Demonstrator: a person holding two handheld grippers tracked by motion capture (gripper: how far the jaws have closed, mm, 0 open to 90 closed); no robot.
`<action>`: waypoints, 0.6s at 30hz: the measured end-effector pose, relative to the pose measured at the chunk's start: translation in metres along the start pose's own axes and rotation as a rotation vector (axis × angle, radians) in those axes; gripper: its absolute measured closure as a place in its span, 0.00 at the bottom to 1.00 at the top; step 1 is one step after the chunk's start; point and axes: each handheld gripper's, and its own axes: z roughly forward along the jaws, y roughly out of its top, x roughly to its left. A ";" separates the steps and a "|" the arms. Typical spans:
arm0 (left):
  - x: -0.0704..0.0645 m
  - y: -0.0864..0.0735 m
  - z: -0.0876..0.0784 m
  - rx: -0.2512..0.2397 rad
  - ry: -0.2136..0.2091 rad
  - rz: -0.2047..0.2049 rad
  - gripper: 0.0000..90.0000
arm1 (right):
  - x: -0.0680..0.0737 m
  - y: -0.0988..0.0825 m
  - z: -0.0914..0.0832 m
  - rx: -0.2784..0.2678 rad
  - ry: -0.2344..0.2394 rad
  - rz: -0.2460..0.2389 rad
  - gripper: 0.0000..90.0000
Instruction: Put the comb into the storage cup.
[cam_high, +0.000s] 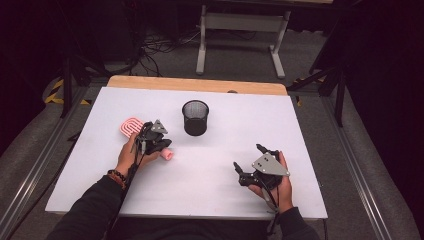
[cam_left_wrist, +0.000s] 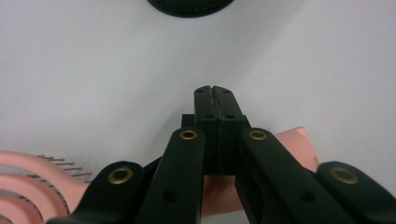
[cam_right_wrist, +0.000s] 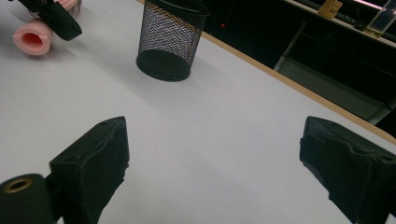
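On the white tabletop (cam_high: 210, 165), the left tool (cam_left_wrist: 215, 100) sits directly over the pink hairbrush (cam_high: 132, 126), jaws pressed together above its handle. The right tool (cam_high: 250, 160) rests well apart, jaws spread, holding nothing. A black mesh cup (cam_high: 195, 117) stands between.

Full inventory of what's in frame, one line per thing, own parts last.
hairbrush: 1, pink, left part of the table, lying flat; handle end points right, under the left gripper.
mesh cup: 1, black, upright, centre-back of the table, nothing seen inside.
table: 1, white top with a wood strip along the far edge.
desk frame: 1, pale grey, on the floor behind the table.
cables: several, black, on the floor behind the table.
left gripper: 1, black, jaws together above the brush handle; not clear that they pinch it.
right gripper: 1, black, jaws wide apart over bare table, front right.
hands: 2, one per gripper, dark sleeves.
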 end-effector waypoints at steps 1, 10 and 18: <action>0.000 -0.001 -0.001 0.006 0.001 0.006 1.00 | 0.000 0.000 0.000 0.000 0.002 0.002 0.10; -0.005 -0.017 -0.012 0.028 -0.024 0.034 1.00 | -0.001 0.000 -0.001 0.002 0.000 0.005 0.10; 0.002 -0.033 -0.021 0.029 -0.019 0.016 1.00 | 0.001 0.001 -0.001 -0.001 0.003 0.001 0.10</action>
